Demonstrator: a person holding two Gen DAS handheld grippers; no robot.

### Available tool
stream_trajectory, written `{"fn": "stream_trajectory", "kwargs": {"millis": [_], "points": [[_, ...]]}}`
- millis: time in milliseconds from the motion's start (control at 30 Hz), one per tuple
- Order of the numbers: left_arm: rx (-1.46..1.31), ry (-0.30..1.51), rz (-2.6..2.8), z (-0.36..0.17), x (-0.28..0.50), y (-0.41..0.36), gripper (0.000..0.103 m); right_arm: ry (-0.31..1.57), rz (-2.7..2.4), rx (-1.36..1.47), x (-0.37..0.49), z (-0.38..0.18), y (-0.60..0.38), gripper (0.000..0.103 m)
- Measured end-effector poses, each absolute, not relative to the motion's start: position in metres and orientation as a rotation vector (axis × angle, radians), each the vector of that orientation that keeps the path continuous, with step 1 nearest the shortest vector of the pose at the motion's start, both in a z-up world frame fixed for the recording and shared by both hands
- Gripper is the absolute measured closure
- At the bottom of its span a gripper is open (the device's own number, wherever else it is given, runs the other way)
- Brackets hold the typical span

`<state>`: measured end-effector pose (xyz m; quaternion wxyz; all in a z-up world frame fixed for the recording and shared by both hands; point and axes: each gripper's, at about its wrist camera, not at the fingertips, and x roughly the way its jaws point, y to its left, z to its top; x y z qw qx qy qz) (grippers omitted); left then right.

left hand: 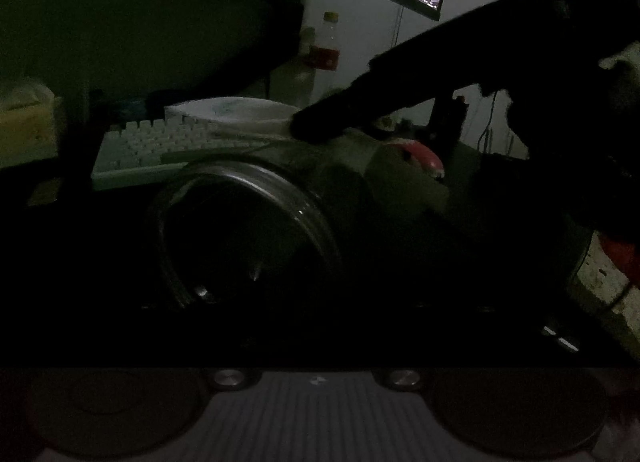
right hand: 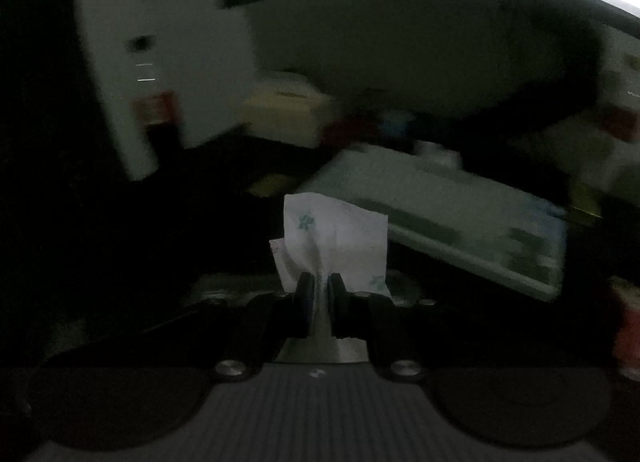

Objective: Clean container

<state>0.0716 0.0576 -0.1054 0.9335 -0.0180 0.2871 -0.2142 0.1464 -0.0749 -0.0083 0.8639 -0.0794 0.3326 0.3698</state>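
Jar on its side, tissue clamped and ready.
The jar (left hand: 248, 234) lies centre-frame, mouth facing the left gripper (grip state not discernible), long axis running toward two o'clock; right gripper (right hand: 319, 290) is clenched on the tissue (right hand: 334, 240), best fed straight along that axis.

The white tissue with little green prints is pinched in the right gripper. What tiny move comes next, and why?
Probably bring the white tissue with green prints, clamped in the right gripper, toward the open mouth of the clear glass jar. The jar lies tilted toward the left camera, and no tissue is inside it yet.
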Motion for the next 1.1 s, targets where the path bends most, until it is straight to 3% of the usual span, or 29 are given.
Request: {"fn": "stream_trajectory", "kwargs": {"millis": [167,200,267,567,800,1100], "points": [[-0.052,0.582,-0.44,-0.105,0.069,0.057,0.035,0.675,0.818,-0.198,0.141,-0.008,-0.072,0.093],[-0.063,0.582,-0.446,-0.105,0.069,0.058,0.029,0.675,0.776,-0.199,0.147,-0.009,-0.075,0.092],[-0.087,0.582,-0.456,-0.105,0.069,0.06,0.026,0.683,0.677,-0.19,0.161,-0.011,-0.083,0.092],[-0.081,0.58,-0.441,-0.105,0.066,0.058,0.025,0.641,0.836,-0.241,0.128,-0.009,-0.057,0.092],[-0.122,0.58,-0.397,-0.104,0.063,0.067,0.025,0.669,0.623,-0.22,0.167,-0.013,-0.068,0.092],[-0.136,0.598,-0.379,-0.099,0.079,0.07,0.025,0.644,0.793,-0.235,0.148,-0.009,-0.047,0.092]]}}
